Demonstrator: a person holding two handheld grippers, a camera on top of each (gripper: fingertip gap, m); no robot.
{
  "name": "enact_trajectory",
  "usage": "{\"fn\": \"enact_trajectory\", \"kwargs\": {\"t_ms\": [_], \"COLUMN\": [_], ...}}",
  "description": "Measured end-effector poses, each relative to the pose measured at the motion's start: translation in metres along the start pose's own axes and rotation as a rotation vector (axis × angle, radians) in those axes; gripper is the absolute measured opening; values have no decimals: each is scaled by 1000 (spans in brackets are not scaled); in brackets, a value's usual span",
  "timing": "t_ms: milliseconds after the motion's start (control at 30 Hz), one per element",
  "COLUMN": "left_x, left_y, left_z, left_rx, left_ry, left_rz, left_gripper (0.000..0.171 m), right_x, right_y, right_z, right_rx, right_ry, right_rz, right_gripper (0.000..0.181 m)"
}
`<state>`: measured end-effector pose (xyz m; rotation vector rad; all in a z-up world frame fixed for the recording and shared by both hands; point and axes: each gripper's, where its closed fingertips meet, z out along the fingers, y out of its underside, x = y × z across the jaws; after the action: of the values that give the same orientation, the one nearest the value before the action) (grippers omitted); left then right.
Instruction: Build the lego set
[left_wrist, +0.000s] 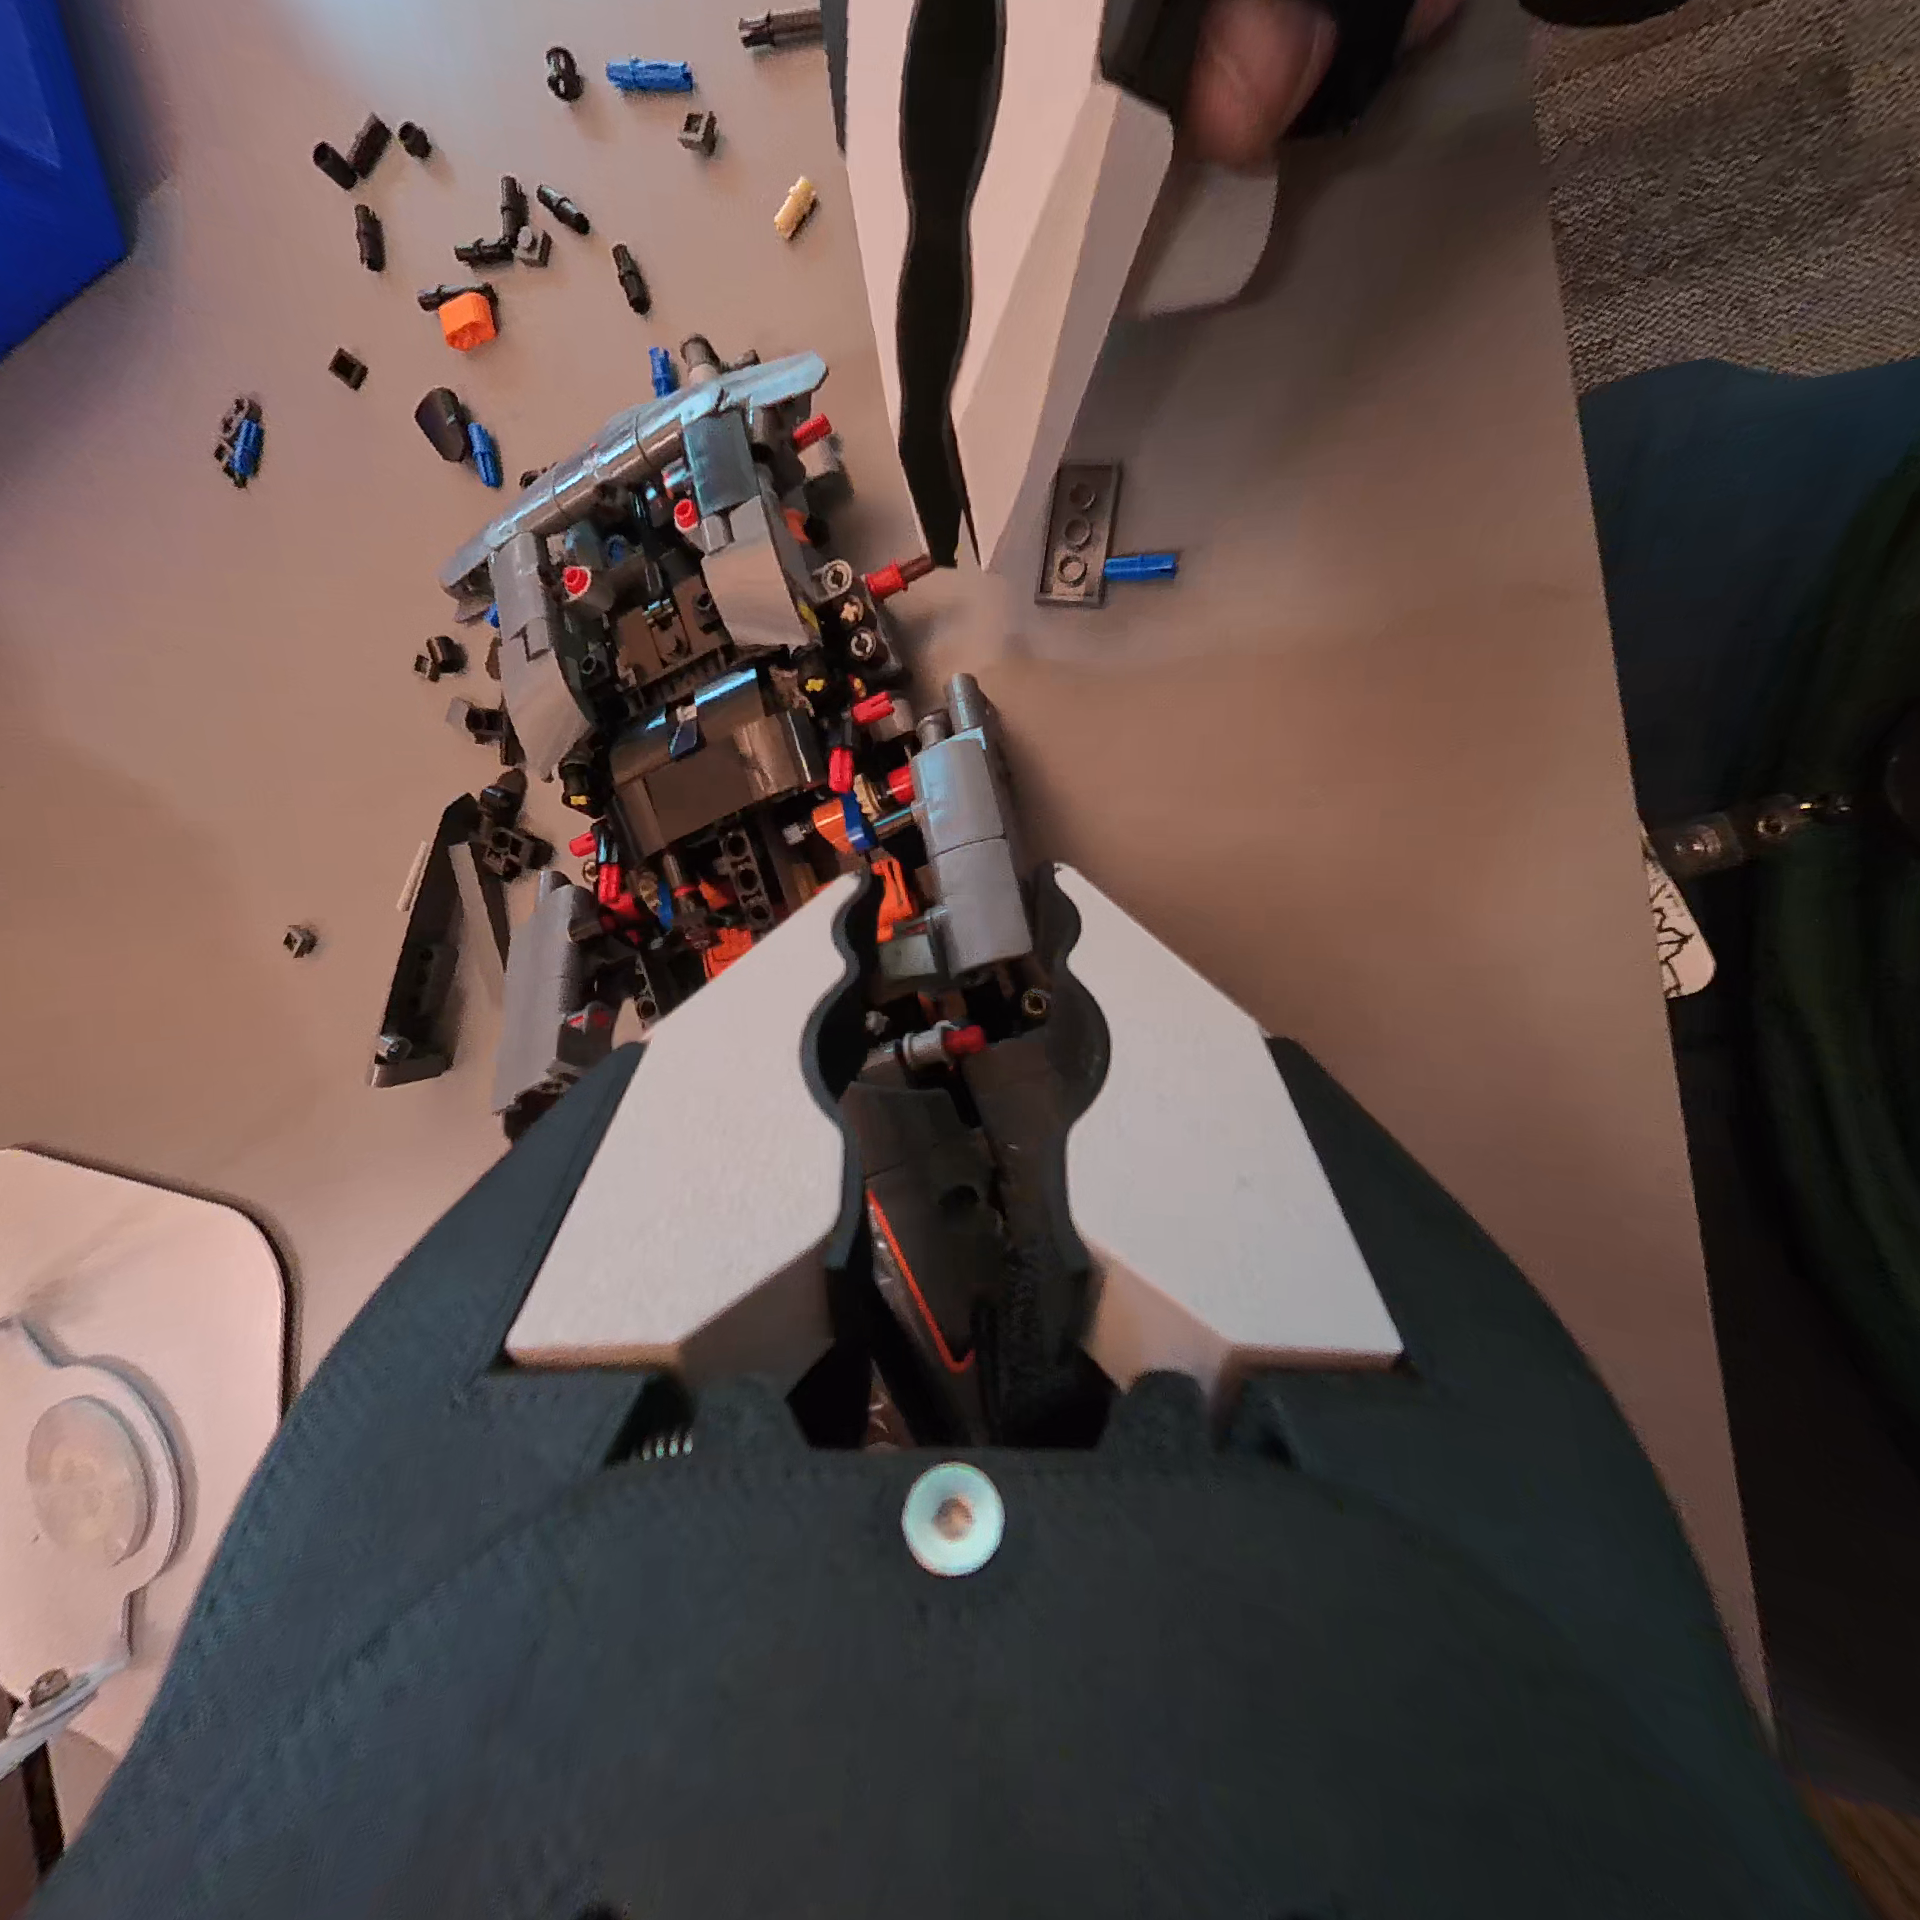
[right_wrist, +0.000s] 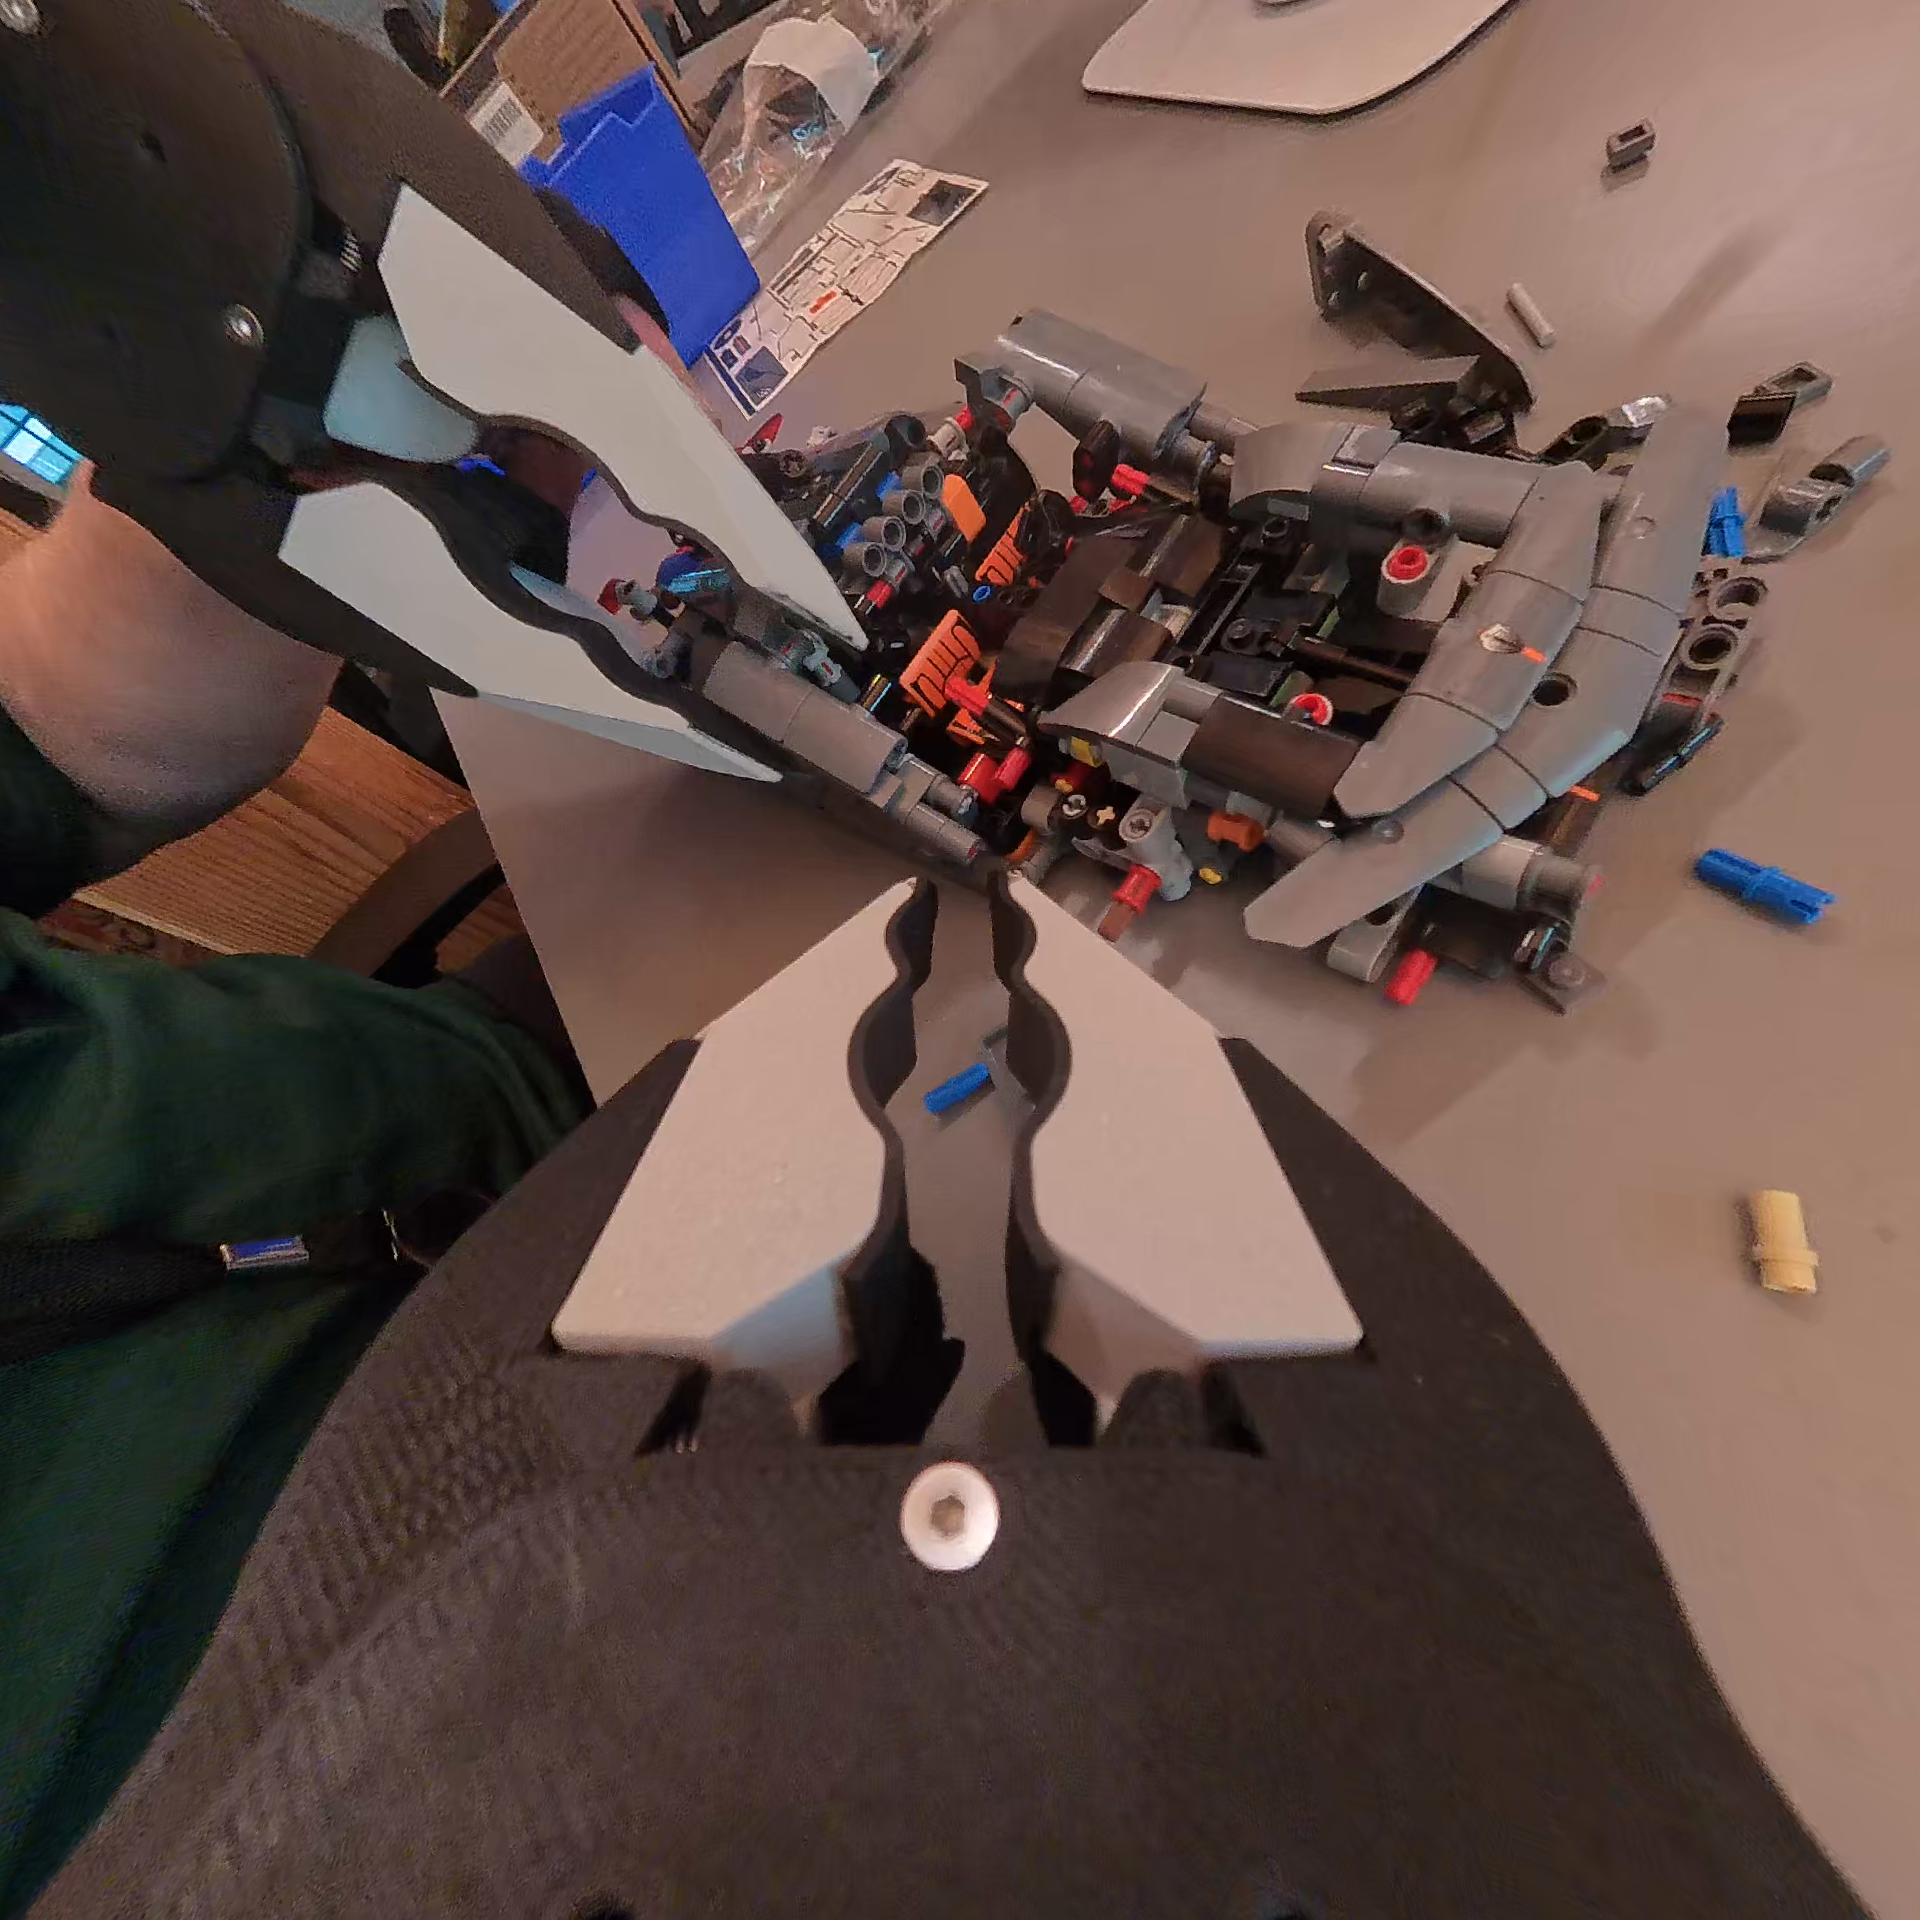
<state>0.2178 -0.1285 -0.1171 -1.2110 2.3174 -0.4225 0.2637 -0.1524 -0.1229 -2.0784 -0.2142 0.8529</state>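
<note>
Left gripper (left_wrist: 961, 883) in my hand clamped on grey lego model (left_wrist: 665, 623), my right gripper (right_wrist: 961, 894) slightly parted, holding nothing, above blue pin (right_wrist: 956, 1089) on table (right_wrist: 1558, 1195).

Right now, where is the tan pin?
In the right wrist view the tan pin lies alone on the table, right of the right gripper, nearer the camera than the lego model.

Grey, black, orange model (right_wrist: 1299, 644); blue pin (right_wrist: 1763, 886).
</note>
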Motion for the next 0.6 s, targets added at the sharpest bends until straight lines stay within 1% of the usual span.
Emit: {"fn": "enact_trajectory", "kwargs": {"t_ms": [267, 600], "left_x": [3, 3], "left_y": [6, 9], "left_z": [2, 3], "left_rx": [8, 15], "left_ry": [-48, -46], "left_rz": [-32, -40], "left_gripper": [28, 27], "right_x": [-3, -3], "right_y": [1, 0], "right_z": [0, -1], "right_rx": [-6, 5], "right_ry": [-22, -40], "right_rz": [0, 15], "right_gripper": [8, 8]}}
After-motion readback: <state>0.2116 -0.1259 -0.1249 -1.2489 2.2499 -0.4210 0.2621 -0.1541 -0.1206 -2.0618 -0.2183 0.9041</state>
